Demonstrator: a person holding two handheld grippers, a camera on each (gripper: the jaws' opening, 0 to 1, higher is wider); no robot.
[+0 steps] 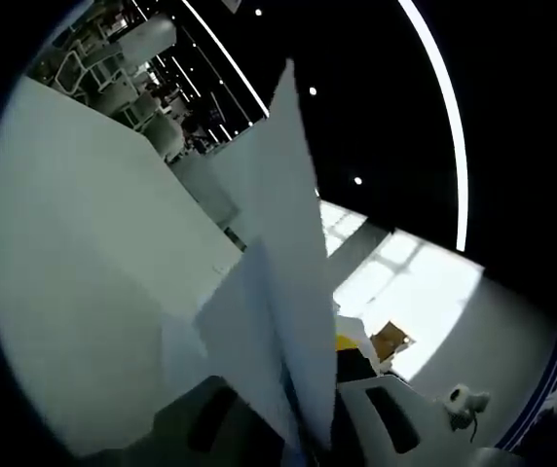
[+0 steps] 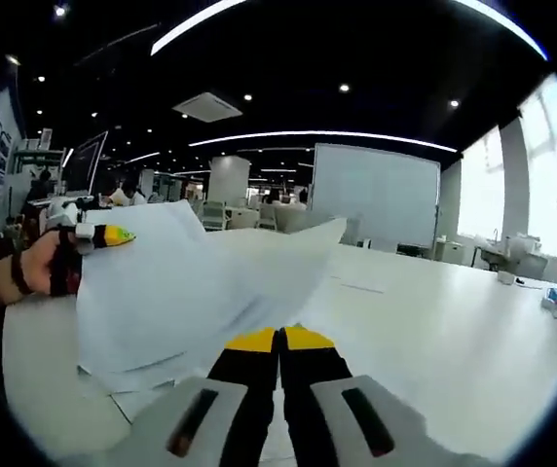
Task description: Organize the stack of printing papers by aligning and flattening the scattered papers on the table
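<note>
I have both grippers clamped on the papers (image 2: 191, 292), left gripper (image 2: 103, 236) and right gripper (image 2: 280, 341), lifted off the counter (image 2: 434, 331). Risk: uneven pull creases or tears sheets.

Big white worktop (image 2: 434, 321) bare and open on the right, lifted papers (image 2: 191, 292) blocking the left side, person's hand (image 2: 40, 268) behind them

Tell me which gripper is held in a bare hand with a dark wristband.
The left gripper, seen at the far left of the right gripper view, gripping the lifted papers. The right gripper shows its shut jaws, no hand.
</note>
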